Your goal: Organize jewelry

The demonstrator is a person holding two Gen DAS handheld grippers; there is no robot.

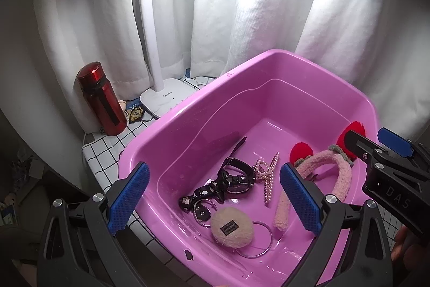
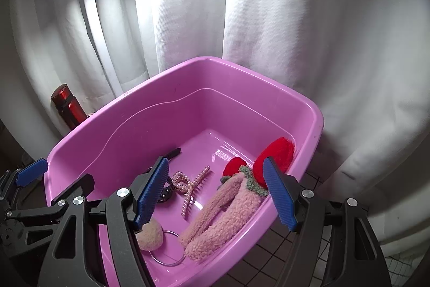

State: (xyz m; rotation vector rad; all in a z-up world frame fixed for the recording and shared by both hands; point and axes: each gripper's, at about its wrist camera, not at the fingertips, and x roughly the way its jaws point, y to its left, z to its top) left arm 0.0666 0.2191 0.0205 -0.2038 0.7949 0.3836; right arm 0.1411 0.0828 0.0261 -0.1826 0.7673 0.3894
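Your left gripper is hanging over the near side of the pink tub with its jaws spread wide and nothing in them. Looking between those jaws you've got the black watch and the pearl hair claw a bit ahead, and the fluffy beige pom hair tie lower down, closer to you, lying on a thin clear ring. The fuzzy pink headband with its red pom ears curves just past the right-hand jaw.

Your right gripper is also wide open and empty, over the tub's near right corner. The headband sits pretty much dead centre between its jaws, the pearl claw lies just inside the left jaw, and the pom tie peeks out under that jaw's tip.

Outside the tub, off past your left jaw, a red bottle and a white desk lamp stand on the grid-pattern cloth.
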